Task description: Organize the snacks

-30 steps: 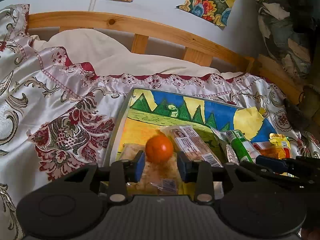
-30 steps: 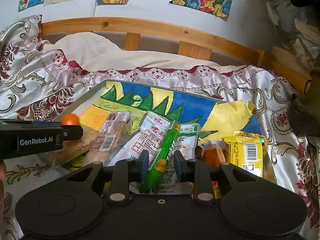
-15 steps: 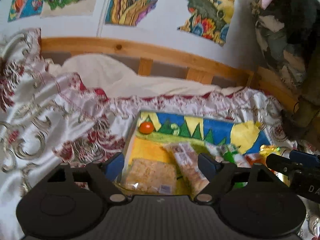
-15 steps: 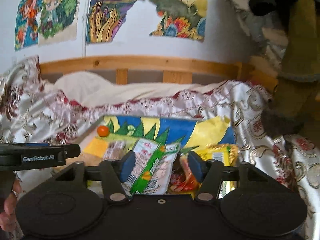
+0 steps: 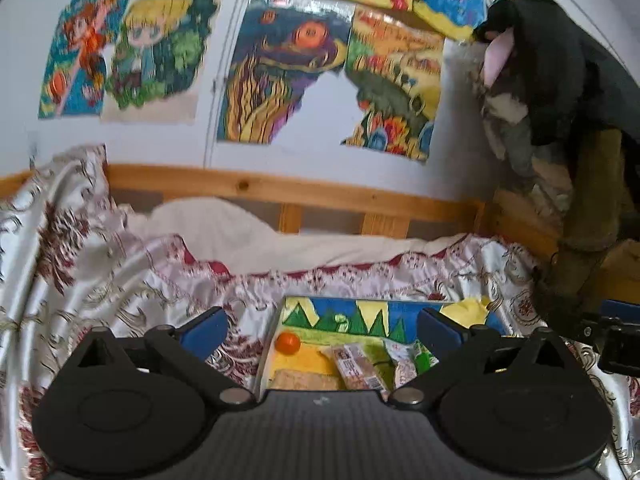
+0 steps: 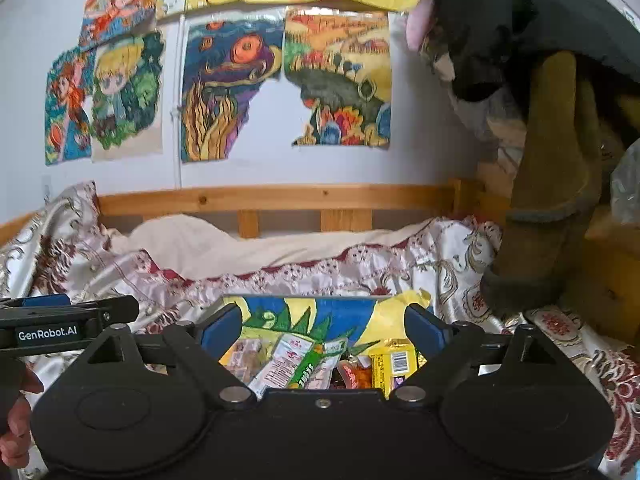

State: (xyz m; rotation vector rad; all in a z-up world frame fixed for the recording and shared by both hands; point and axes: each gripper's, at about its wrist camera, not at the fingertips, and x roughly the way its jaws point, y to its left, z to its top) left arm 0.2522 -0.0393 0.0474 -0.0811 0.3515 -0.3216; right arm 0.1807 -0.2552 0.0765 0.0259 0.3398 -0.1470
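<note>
**Op:** Both grippers are sitting higher and farther back than a second ago. I'm logging the left gripper (image 5: 322,328) with jaws opening, nothing between them; the orange (image 5: 287,343) it held is now lying at the painted board's (image 5: 360,308) left edge.

**Obs:** And the right gripper (image 6: 322,328)?

**Op:** Jaws opening, released too. The green stick pack (image 6: 310,368) is lying among the wrappers on the board, beside the yellow packet (image 6: 394,362).

**Obs:** Risks?

**Op:** I'm thinking the orange may roll off onto the satin bedspread (image 5: 120,280) (round fruit, soft bed under the board).

**Obs:** Legible text?

**Op:** I'm reading "GenRobot.AI" on the left gripper in the right view. Wrapper print is too small.
</note>
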